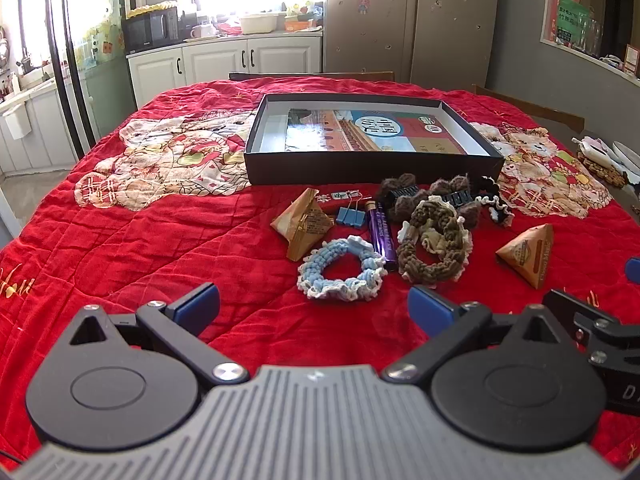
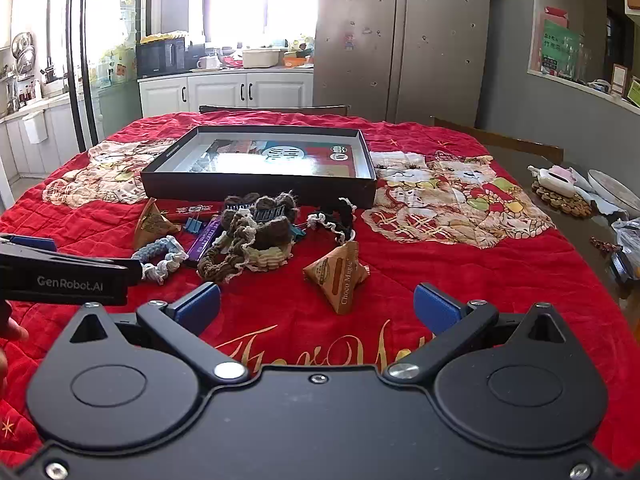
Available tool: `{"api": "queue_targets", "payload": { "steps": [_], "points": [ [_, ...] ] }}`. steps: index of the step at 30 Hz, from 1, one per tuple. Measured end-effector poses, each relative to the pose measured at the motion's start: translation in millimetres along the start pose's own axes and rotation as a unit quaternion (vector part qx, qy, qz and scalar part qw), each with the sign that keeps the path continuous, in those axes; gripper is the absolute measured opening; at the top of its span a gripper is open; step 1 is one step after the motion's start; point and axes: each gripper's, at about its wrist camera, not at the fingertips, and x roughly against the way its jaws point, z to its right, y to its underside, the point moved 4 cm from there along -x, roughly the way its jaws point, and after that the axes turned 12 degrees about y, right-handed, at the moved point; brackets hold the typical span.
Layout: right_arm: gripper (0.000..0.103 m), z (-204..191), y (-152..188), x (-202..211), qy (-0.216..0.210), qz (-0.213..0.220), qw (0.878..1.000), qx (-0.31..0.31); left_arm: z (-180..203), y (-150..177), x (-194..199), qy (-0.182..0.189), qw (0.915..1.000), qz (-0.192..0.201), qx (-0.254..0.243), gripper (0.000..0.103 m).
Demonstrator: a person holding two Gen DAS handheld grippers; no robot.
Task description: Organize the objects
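A shallow black box (image 1: 368, 168) (image 2: 256, 190) with a book inside lies on the red quilt. Before it sits a pile: a blue-white scrunchie (image 1: 340, 268) (image 2: 166, 258), a brown scrunchie (image 1: 436, 244) (image 2: 240, 256), brown knitted hair clips (image 1: 404, 194), a black-white scrunchie (image 1: 496, 202) (image 2: 336, 220), a purple tube (image 1: 382, 236), blue binder clips (image 1: 352, 216) and two brown pyramid packets (image 1: 306, 226) (image 1: 528, 256) (image 2: 340, 276). My left gripper (image 1: 314, 308) stands open just short of the blue scrunchie. My right gripper (image 2: 316, 304) stands open just short of the right packet. Both hold nothing.
The quilt (image 1: 140, 248) covers the table. At the right table edge lie a woven coaster with white things (image 2: 560, 196) and a plate (image 2: 616, 188). Chair backs (image 2: 500, 140) stand behind. The left gripper's body (image 2: 64, 272) reaches into the right wrist view.
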Motion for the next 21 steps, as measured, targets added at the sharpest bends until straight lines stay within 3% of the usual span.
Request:
{"api": "queue_targets", "payload": {
  "steps": [21],
  "points": [
    [0.103, -1.1, 0.2, -2.1, 0.0, -0.002, 1.0, 0.003, -2.9, 0.2, -3.9, -0.002, 1.0, -0.006, 0.002, 0.103]
  ]
}}
